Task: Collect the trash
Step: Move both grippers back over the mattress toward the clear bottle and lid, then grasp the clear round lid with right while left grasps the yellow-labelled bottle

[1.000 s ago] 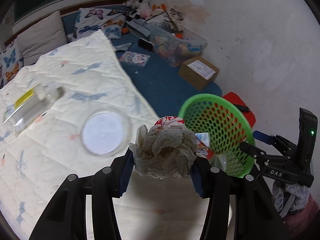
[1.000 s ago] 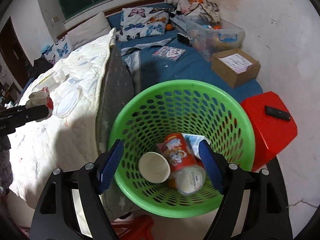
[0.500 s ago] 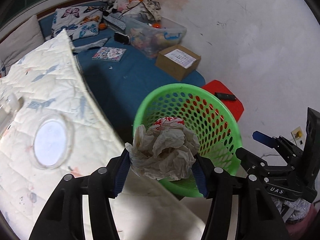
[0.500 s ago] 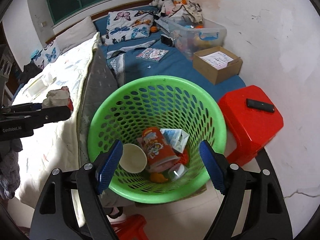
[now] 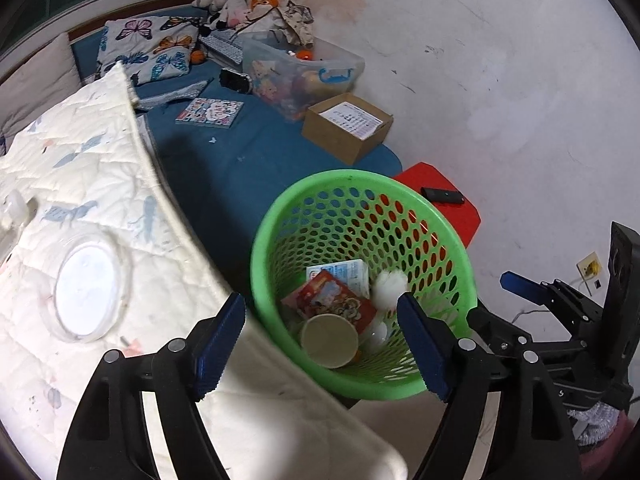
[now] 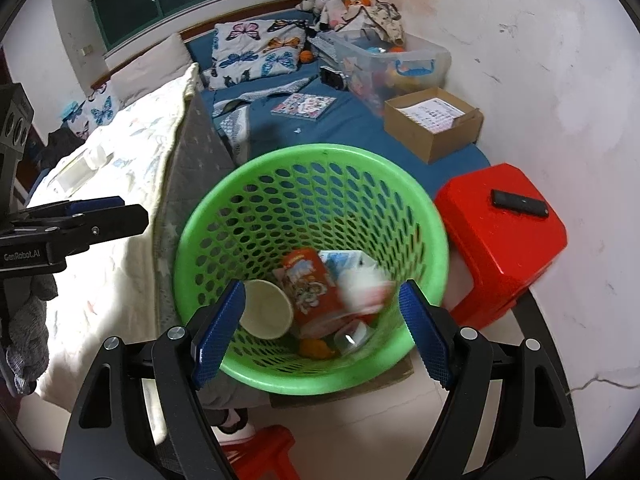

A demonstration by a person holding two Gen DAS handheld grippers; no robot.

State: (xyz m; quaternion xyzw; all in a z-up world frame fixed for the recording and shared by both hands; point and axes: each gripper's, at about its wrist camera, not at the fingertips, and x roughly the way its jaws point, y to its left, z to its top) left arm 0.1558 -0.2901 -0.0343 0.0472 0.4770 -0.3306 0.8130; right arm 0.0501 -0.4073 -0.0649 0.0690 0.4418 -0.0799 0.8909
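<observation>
Left wrist: fingers (image 5: 320, 344) opening, empty, over green basket (image 5: 264, 240) beside quilted bed (image 5: 80, 184).

A bright green perforated basket (image 6: 308, 208) fills the centre; a red stool (image 6: 500, 240) sits right; a butterfly-patterned pillow (image 6: 256, 52) lies upper centre on a blue sheet (image 6: 352, 128).

The left gripper (image 5: 320, 330), black arms with blue ribbed pads, tilts steeply down above the green perforated plastic basket (image 5: 448, 236), its jaws opening with nothing pressed between them. The right gripper (image 6: 322, 330), likewise tilted down over the basket, stands spread apart, holding nothing.
</observation>
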